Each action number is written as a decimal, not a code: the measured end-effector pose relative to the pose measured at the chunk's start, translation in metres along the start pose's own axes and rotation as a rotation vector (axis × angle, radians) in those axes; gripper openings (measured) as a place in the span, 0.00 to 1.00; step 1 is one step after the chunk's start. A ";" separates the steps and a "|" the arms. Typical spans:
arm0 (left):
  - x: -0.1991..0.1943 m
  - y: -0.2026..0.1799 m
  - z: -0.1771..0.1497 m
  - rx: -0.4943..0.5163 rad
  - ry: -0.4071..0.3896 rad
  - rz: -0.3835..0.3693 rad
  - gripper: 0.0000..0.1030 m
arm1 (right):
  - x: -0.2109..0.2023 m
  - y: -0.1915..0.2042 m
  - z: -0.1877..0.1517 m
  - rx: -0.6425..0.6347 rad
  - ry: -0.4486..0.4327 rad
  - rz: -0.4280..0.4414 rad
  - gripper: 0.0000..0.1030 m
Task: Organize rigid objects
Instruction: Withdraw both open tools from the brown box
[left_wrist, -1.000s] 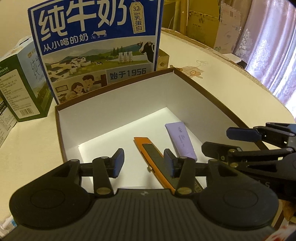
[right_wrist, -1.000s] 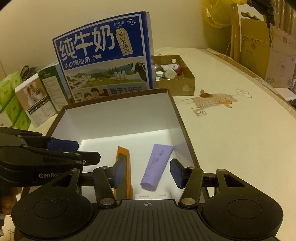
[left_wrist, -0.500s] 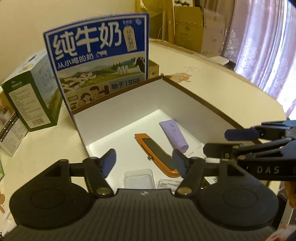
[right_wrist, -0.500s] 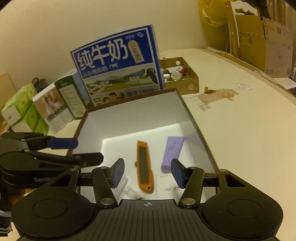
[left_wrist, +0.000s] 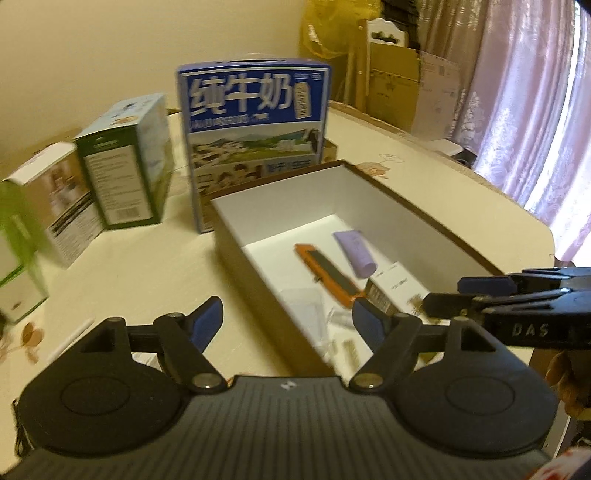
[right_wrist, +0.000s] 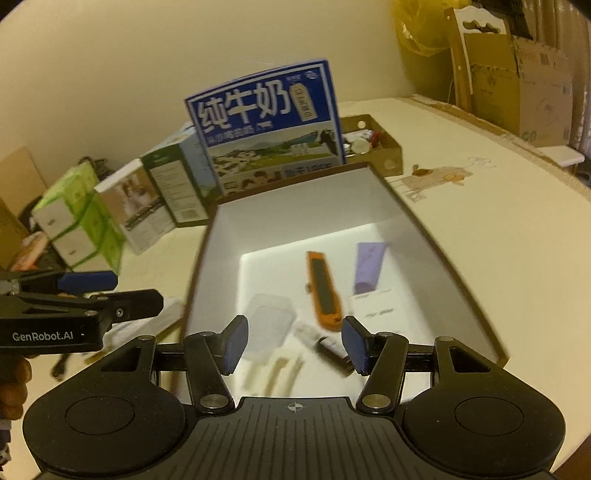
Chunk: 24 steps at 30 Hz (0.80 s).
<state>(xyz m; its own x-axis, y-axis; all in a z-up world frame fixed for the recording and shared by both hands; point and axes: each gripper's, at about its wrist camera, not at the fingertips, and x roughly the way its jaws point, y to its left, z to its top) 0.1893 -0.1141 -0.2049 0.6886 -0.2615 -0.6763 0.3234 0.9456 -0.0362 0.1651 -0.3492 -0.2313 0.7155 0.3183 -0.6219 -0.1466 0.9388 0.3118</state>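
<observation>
Between picks: left gripper (left_wrist: 286, 315) and right gripper (right_wrist: 293, 345) empty, fingers apart above tray (right_wrist: 461, 280) holding orange knife (right_wrist: 324, 293), purple tube (right_wrist: 367, 266); next, likely fetching a loose bench (left_wrist: 147, 273) item.

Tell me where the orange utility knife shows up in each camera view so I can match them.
Left wrist: the knife lies on the box floor, right of centre, left of the purple tube.
Right wrist: the knife lies mid-frame on the box floor, again left of the tube.
Shared landmark: the blue milk carton standing behind the box's far wall.
</observation>
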 end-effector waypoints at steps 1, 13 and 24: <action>-0.006 0.003 -0.004 -0.002 0.005 0.008 0.72 | -0.003 0.004 -0.002 -0.002 -0.002 0.003 0.52; -0.079 0.036 -0.058 -0.089 0.031 0.066 0.71 | -0.028 0.063 -0.031 -0.025 0.012 0.113 0.52; -0.126 0.062 -0.099 -0.159 0.035 0.133 0.70 | -0.034 0.108 -0.064 -0.090 0.070 0.171 0.52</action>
<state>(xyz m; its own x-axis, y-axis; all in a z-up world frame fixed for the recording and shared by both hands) 0.0582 -0.0038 -0.1951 0.6947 -0.1285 -0.7077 0.1227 0.9907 -0.0594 0.0818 -0.2498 -0.2223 0.6264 0.4793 -0.6147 -0.3246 0.8774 0.3533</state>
